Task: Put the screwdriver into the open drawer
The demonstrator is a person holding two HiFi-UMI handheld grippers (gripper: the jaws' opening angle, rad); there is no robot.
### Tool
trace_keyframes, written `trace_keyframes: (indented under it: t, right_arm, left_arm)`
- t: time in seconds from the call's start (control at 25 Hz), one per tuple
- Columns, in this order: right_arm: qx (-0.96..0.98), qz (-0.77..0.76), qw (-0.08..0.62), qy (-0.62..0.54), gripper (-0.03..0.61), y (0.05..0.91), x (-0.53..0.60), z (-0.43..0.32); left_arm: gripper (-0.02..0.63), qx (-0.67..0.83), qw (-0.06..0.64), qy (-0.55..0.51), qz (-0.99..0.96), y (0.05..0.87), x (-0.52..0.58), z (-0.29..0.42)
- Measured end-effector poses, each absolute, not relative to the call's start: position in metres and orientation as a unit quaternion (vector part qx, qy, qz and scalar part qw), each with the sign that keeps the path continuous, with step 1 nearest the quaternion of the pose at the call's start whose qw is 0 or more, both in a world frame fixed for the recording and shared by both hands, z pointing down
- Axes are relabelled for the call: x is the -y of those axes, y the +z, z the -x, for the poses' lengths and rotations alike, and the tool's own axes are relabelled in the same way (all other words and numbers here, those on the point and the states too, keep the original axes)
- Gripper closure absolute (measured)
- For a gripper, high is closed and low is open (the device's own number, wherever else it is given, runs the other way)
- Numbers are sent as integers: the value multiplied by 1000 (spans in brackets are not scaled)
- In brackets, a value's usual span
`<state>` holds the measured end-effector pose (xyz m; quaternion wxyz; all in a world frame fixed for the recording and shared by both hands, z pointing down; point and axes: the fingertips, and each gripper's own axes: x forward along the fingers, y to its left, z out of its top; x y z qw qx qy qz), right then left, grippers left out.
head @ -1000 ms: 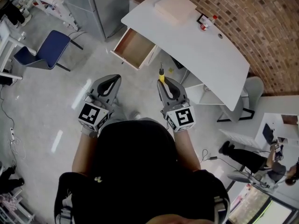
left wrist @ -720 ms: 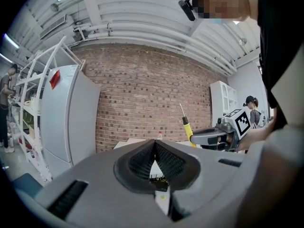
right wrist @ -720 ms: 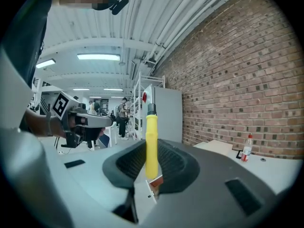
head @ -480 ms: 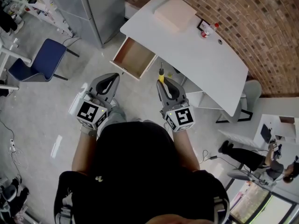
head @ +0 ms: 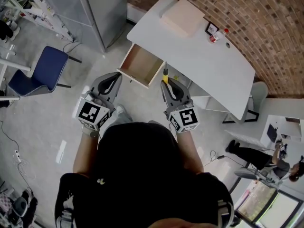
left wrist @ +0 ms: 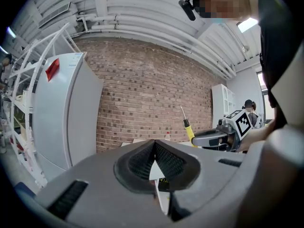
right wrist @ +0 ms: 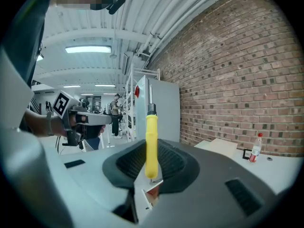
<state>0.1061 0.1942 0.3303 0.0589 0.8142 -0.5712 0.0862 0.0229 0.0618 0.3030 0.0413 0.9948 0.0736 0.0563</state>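
Screwdriver held just beside the open drawer
Right gripper pinches the yellow handle, shaft pointing ahead toward the white desk; left gripper pressed together, nothing in it.

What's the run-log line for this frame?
right gripper: shut on screwdriver | left gripper: shut, empty | drawer: open | screwdriver not yet in drawer

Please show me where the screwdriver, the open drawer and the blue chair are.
screwdriver (right wrist: pixel 151 141): right gripper view, on its yellow handle.
open drawer (head: pixel 141 65): head view, on its bare wooden bottom.
blue chair (head: pixel 42 71): head view, on its seat.
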Motion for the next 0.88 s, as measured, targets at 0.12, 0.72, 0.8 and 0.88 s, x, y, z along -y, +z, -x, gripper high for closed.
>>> trace_keyframes:
  t: [0.12,0.72,0.8,0.88]
  right_arm:
    - [567,-817,60,90,500,334,-173,-108]
    - [582,-798,80,137,502,376,-94,-91]
    - [587,-792,84,144,502,382,-88,-92]
    - [593,-786,89,150,502,389,-82,-93]
  left_arm:
    - [611,-75,41,57,-995,306,-38,-24]
    - [611,-33,73,82,-993,340,47,15]
    - [611,-26,75,88,-993,343,51,19]
    - [611,-20,75,94,-993,348,54,22]
